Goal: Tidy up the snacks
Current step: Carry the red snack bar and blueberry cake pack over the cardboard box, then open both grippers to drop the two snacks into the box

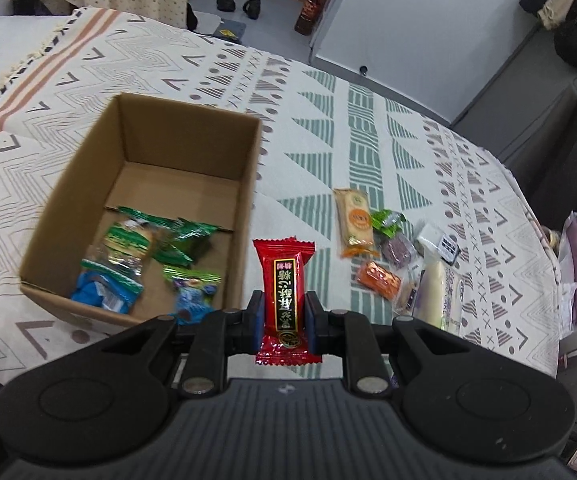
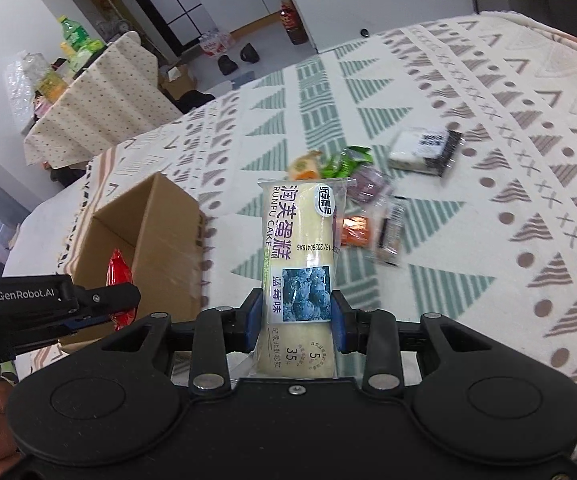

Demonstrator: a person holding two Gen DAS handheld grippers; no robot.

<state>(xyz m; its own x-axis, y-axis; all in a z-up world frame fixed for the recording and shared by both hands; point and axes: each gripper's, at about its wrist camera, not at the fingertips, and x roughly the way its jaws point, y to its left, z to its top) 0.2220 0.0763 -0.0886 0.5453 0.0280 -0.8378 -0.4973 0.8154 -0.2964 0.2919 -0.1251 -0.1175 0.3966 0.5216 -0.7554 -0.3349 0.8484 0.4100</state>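
Over the bed, both grippers carry snacks toward the box.
Left wrist view: left gripper [image 1: 281, 314] pinches a red candy [image 1: 283, 294] just beside the box [image 1: 184, 136]; move over the rim before releasing. Right wrist view: right gripper [image 2: 297, 316] clamps a cake [image 2: 300, 264], box [image 2: 168, 236] left; it should wait its turn.

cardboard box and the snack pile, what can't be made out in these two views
- Open brown cardboard box: in the right wrist view its inside is hidden by its own wall and the left claw.
- Red foil candy packet: lower end hidden between the claw pads.
- Pale blueberry cake packet: covers part of the loose pile behind it.
- Small orange wrapper: blurred, print unreadable.
- Right claw: not seen in the left wrist view.
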